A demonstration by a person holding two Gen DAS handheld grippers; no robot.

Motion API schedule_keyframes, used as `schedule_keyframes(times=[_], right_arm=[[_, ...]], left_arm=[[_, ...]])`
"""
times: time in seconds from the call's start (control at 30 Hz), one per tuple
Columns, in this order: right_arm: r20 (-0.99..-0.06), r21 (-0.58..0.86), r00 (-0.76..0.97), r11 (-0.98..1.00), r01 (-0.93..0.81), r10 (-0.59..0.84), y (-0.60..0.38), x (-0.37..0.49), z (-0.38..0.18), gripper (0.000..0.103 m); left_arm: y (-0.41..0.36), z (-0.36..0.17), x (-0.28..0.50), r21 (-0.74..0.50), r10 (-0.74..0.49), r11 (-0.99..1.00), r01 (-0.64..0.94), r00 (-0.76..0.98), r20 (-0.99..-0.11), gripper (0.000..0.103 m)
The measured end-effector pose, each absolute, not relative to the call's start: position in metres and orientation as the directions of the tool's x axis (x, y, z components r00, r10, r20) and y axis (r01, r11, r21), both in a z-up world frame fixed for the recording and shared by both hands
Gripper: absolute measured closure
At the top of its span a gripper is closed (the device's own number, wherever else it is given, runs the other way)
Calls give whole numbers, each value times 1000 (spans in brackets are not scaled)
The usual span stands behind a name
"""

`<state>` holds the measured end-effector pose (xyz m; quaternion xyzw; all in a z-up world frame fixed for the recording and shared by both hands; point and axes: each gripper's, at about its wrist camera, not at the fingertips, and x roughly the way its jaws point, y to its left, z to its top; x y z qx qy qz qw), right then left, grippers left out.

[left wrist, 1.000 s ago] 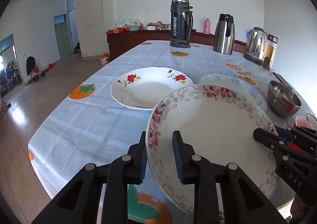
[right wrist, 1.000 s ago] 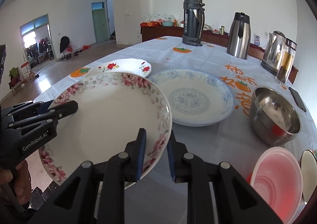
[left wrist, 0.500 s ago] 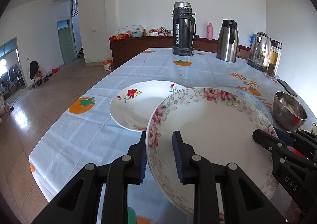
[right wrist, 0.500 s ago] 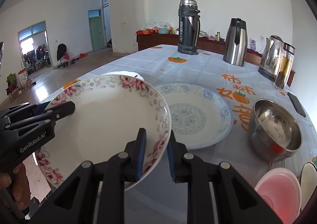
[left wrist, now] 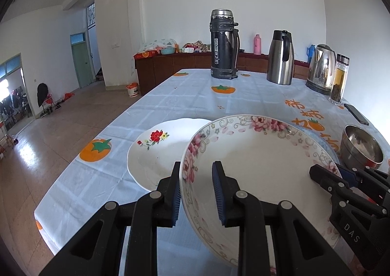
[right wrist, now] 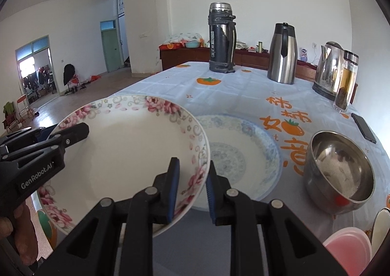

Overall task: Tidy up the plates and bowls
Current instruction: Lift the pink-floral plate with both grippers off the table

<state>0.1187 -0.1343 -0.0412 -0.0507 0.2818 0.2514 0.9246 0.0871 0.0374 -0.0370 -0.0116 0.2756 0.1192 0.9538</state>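
The table [left wrist: 185, 95] with its blue cloth fills the middle of both views. Compared with a second ago, more of the far end shows and the things on it look lower in the frame, so the two hands have gone up and back a little.

The pink-flower bowl [left wrist: 258, 154] is in the air at the lower middle of the left view and lower left of the right view, lifted off the cloth since a second ago. The blue plate [right wrist: 238, 151] lies under and behind it, and the red-flower plate [left wrist: 156, 151] sits to its left.

The left gripper [left wrist: 196, 190] pinches the bowl's left rim, fingers narrow. The right gripper [right wrist: 191, 188] pinches the other rim the same way.

I think the bowl is on its way to be stacked on a plate.
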Motion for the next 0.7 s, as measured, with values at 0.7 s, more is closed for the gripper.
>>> schedule_keyframes(times=[0.7], right_arm=[[-507,54,770,905,-421,388,-142,134,-36,82]], left_arm=[[26,-33,114,54,223,973,-225,845,-487,77]])
